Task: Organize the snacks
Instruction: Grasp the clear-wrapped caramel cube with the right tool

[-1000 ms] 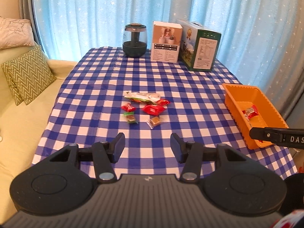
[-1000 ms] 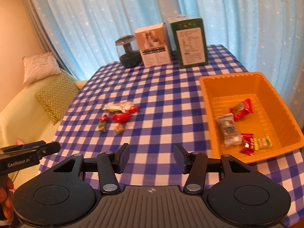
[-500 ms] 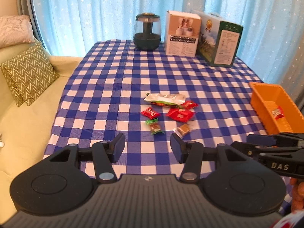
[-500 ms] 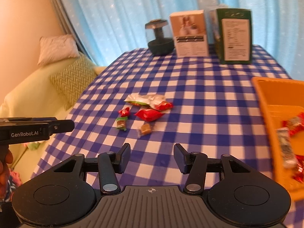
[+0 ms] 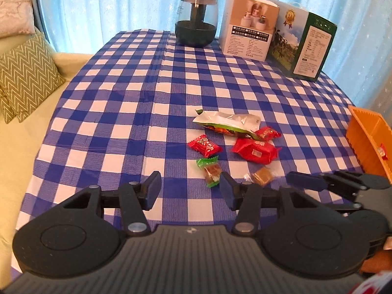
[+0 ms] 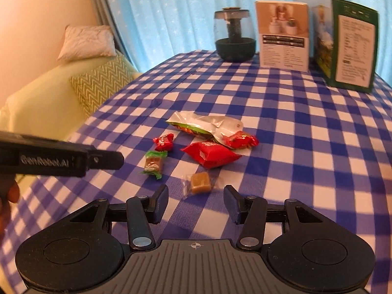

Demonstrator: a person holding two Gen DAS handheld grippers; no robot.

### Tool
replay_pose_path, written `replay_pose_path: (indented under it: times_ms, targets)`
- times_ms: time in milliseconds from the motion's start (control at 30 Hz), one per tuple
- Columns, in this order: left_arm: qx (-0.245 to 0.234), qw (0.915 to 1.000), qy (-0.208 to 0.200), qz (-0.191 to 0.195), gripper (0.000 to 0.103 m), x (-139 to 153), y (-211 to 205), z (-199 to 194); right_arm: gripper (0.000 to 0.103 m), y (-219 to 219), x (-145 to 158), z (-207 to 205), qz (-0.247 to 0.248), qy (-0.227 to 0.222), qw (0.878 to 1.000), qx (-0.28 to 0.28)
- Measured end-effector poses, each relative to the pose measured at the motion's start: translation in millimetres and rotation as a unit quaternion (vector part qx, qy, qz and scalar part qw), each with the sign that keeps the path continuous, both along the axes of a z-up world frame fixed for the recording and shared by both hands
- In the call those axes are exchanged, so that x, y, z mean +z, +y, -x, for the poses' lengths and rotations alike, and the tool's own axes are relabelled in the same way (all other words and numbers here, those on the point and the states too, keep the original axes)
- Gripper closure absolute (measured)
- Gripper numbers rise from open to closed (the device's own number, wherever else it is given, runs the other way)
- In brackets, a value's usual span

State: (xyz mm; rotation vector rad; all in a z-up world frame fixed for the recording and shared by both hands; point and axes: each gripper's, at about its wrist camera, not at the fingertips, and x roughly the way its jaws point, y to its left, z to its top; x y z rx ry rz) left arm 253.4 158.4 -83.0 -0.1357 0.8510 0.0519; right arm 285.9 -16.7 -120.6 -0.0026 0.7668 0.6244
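On the checked worktop (image 6: 306, 147), from left to right lie a green-wrapped candy (image 6: 153, 163), a clear-wrapped caramel (image 6: 199, 183) and a red packet (image 6: 212, 156). The caramel looks like the target: the right gripper (image 6: 196, 202) should straddle it squarely and pinch low. Both it and the left gripper (image 5: 189, 189) have jaws spread wide, holding nothing. The orange bin (image 5: 367, 134) waits at the right.

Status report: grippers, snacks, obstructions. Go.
Left gripper and right gripper open, empty. Clear-wrapped caramel lies just ahead of right gripper; other snacks loose on cloth. Nothing in the way.
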Motion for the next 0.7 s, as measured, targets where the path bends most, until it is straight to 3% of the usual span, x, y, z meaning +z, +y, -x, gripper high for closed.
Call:
replay_pose_path:
  times_ms: [333,500,700]
  targets:
    - [0.01,0.9999,0.003,-0.007,0.055,-8,5,-5,0.052,22,-12,-8,0.054,-0.035,0.998,0.006]
    - [0.007,0.9999,0.006,-0.006,0.055,-10,3,-6,0.068,27,-12,-3,0.066,-0.042,0.997,0.015]
    - [-0.001,1.0,0.008,0.004,0.055,-13,-2,-9,0.07,23,-11,-2,0.058,-0.033,0.998,0.008]
